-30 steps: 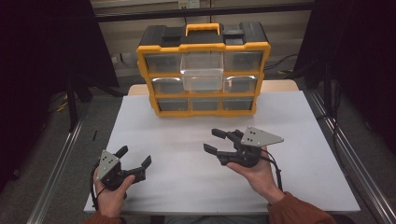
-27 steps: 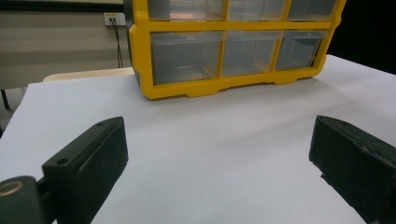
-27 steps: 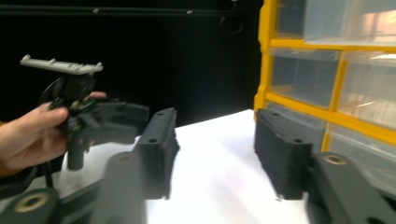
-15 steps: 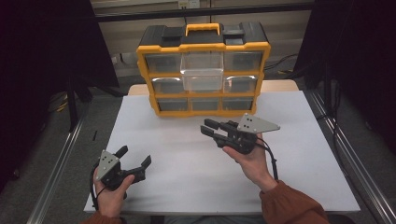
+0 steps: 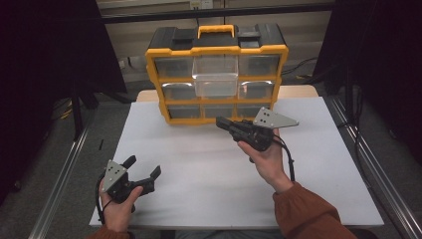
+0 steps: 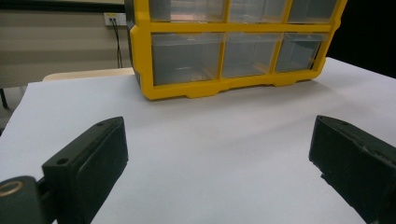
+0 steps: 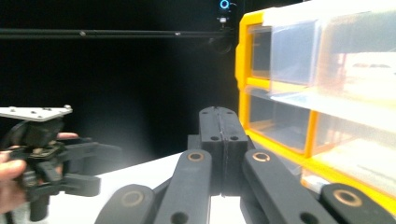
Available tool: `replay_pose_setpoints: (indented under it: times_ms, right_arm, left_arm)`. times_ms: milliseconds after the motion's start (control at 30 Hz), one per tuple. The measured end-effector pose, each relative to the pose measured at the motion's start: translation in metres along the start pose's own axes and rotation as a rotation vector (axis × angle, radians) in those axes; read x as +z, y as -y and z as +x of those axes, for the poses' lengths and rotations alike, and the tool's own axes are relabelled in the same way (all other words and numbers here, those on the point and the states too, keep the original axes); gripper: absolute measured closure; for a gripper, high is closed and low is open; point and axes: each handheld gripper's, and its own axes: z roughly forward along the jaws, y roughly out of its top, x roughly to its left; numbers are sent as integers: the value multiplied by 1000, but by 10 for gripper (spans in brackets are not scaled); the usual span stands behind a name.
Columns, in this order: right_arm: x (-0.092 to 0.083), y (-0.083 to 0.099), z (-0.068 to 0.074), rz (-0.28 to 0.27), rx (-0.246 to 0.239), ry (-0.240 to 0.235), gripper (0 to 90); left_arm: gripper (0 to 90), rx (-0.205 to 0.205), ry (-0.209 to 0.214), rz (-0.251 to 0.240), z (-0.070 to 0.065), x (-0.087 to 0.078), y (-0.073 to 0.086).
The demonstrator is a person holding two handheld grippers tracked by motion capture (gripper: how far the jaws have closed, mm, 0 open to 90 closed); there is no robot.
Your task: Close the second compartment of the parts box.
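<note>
A yellow and black drawer cabinet stands at the back of the white table, and its clear upper middle drawer sticks out forward. My right gripper hovers just in front of the cabinet's bottom row, pointing left. Its jaws have just been closing and are now shut with nothing between them; in the right gripper view the right gripper has its pads pressed flat together, the cabinet close at the right. My left gripper rests open near the table's front left corner. In its own view the left gripper faces the cabinet across bare table.
Metal rails run along both sides of the table. A dark curtain hangs at the left and at the right. Bare white surface lies between the two grippers. The left hand and its gripper appear far off in the right gripper view.
The right gripper has moved left and up toward the cabinet front, and its jaws have gone from apart to shut. The left gripper has stayed put.
</note>
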Motion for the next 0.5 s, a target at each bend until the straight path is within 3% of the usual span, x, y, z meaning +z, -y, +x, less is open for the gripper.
replay_pose_setpoints:
  times_ms: [267, 333, 500]
  right_arm:
    - [7, -7, -11, -31, -19, 25, 900]
    - [11, -9, -15, -24, -30, 45, 900]
    - [16, -12, -20, -10, -43, 58, 900]
  left_arm:
    - [46, 0, 7, 0, 1, 0, 0]
    - [47, -16, 2, -11, -1, 1, 0]
    - [48, -11, -10, -12, 0, 0, 0]
